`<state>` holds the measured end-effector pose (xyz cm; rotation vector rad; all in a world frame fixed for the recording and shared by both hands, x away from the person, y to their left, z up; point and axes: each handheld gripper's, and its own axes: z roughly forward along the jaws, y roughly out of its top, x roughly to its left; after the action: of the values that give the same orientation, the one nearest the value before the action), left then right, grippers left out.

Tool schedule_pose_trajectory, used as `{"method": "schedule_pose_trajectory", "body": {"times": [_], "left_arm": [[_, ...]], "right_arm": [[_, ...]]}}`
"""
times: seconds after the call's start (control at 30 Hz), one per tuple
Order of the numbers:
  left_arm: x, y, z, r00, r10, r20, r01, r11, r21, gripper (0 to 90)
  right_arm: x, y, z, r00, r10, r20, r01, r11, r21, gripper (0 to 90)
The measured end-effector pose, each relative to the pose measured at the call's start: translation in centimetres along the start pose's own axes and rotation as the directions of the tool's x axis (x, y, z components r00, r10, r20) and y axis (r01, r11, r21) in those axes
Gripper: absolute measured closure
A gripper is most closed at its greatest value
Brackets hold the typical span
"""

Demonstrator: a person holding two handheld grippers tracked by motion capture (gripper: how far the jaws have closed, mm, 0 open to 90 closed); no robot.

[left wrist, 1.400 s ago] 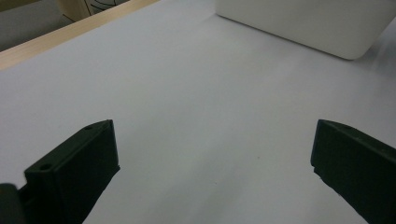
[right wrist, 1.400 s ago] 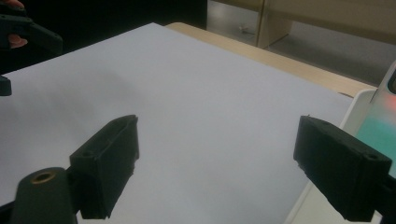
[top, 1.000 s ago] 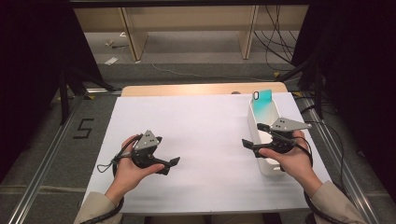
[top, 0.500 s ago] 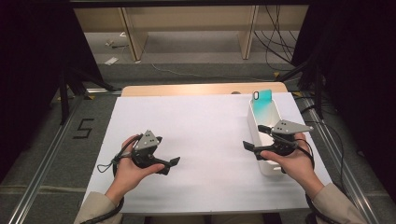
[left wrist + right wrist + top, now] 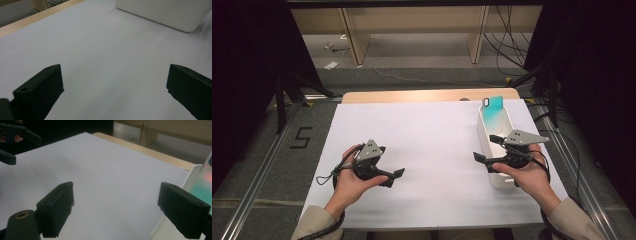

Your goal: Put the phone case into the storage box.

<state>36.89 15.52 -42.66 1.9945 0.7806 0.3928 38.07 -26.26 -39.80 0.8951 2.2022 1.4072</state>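
A person holds both grippers low over a table covered with a white sheet [image 5: 432, 140]. My left gripper [image 5: 395, 177] points right, its jaws wide apart with only bare sheet between them [image 5: 113, 82]. My right gripper [image 5: 486, 148] hovers at the near end of a long white bin [image 5: 484, 131] and points left. It is open too, with nothing between its jaws [image 5: 115, 205]. A teal phone [image 5: 493, 107] stands upright at the bin's far end; its edge [image 5: 206, 182] appears beside the right jaw.
The bin's near corner [image 5: 162, 12] lies ahead of the left gripper. The left gripper [image 5: 15, 137] sits far off in the right gripper view. A wooden table edge [image 5: 427, 95] runs along the back. Cables and shelf legs stand on the floor beyond.
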Motion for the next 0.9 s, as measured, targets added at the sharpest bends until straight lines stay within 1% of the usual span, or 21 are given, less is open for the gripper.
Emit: {"method": "schedule_pose_trajectory", "body": {"times": [0.07, 0.17, 0.27, 0.47, 0.6, 0.9], "left_arm": [[0.01, 0.02, -0.02, 1.0, 0.001, 0.0, -0.001, 1.0, 0.001, 0.4], [0.0, 0.02, -0.02, 1.0, 0.001, -0.001, -0.001, 1.0, 0.001, 0.4], [0.01, 0.0, 0.0, 1.0, 0.001, 0.0, -0.001, 1.0, 0.0, 0.4], [0.0, -0.01, 0.0, 1.0, 0.0, 0.0, 0.0, 1.0, 0.0, 0.4], [0.01, -0.02, 0.0, 1.0, 0.001, 0.0, -0.001, 1.0, 0.002, 0.4], [0.04, -0.01, -0.04, 1.0, 0.001, -0.002, -0.001, 1.0, 0.002, 0.4]], "right_arm": [[0.05, -0.04, -0.05, 1.0, 0.006, -0.002, -0.006, 1.0, 0.003, 14.5], [0.09, -0.1, -0.11, 1.0, 0.001, -0.002, -0.001, 1.0, 0.002, 14.5], [0.11, -0.14, -0.25, 1.0, -0.005, 0.001, 0.005, 1.0, -0.013, 14.6], [0.04, -0.32, -0.48, 1.0, 0.004, 0.002, -0.004, 1.0, -0.018, 14.6], [0.02, -0.42, -0.62, 1.0, 0.002, 0.0, -0.001, 1.0, -0.027, 14.6], [-0.02, -0.61, -0.73, 1.0, 0.005, -0.006, -0.005, 1.0, -0.026, 14.6]]}}
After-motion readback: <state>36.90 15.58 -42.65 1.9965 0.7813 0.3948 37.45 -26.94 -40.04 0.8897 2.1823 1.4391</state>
